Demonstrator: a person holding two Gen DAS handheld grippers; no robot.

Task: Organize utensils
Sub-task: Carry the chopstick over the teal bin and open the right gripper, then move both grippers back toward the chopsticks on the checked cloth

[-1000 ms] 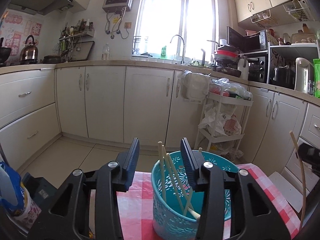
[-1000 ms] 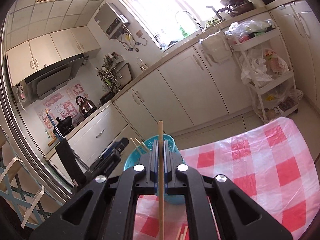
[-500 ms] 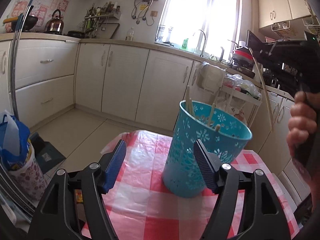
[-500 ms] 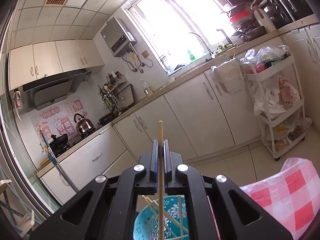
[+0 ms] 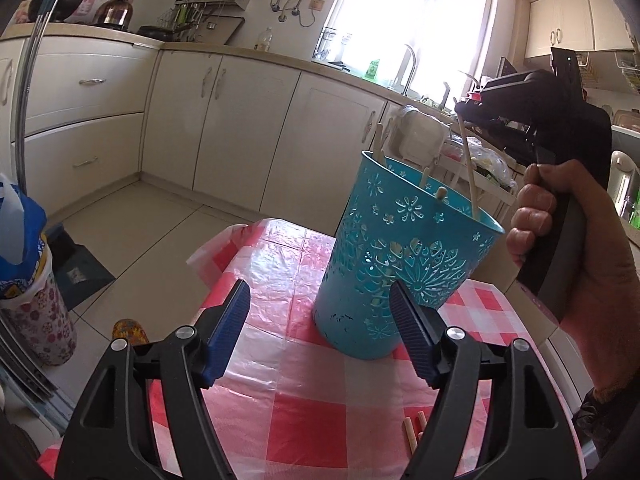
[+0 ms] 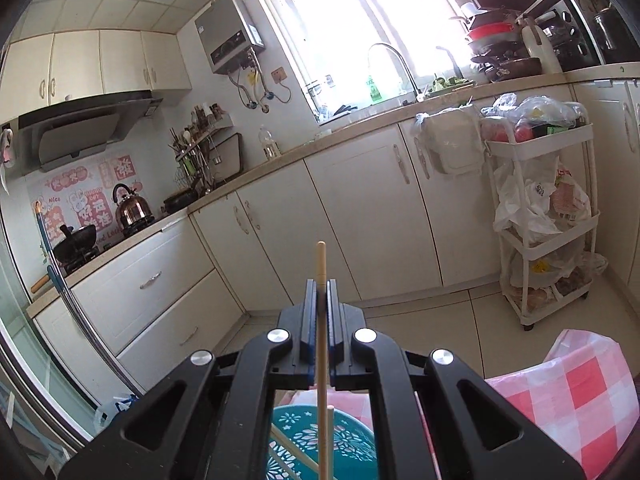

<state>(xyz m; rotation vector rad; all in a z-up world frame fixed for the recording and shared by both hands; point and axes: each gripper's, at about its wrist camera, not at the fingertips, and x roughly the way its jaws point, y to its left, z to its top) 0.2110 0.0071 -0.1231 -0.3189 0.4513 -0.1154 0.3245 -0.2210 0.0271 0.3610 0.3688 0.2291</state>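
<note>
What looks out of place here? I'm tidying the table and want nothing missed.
A few loose chopsticks lie on the checked tablecloth in front of the teal holder, not in it with the rest. The right gripper is shut on one more chopstick, whose lower end is over the holder's mouth.

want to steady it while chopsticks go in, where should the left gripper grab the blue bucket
Grip the blue bucket low on its wall, coming level from the near side. It tapers narrower toward the base, so the open left gripper spans it there, clear of the chopsticks above the rim.
</note>
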